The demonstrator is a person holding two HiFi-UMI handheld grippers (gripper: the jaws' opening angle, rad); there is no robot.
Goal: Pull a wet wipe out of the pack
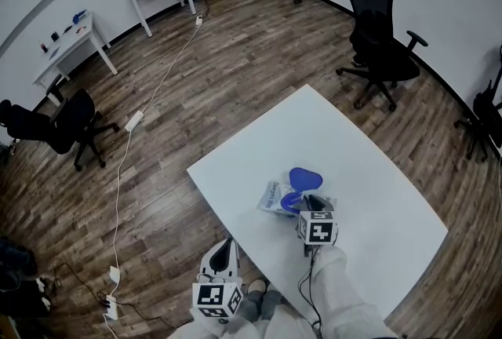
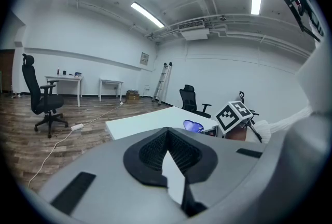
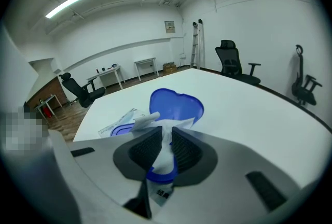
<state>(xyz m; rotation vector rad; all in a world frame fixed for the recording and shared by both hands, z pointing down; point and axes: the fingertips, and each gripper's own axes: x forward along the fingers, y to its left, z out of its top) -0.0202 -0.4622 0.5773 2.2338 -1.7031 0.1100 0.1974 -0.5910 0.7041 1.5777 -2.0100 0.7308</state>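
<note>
At lower centre, the right gripper (image 3: 165, 132) pinches a white wet wipe (image 3: 166, 153) rising from the blue-lidded plastic pack (image 3: 120, 120) on the white desk (image 3: 259, 114); the left gripper (image 2: 167, 134) is closed, empty.

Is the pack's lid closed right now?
No, the blue lid stands flipped up, and a wipe pokes out below it.

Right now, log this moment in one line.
right gripper: shut on wipe | left gripper: shut, empty | pack: on table, lid open
</note>
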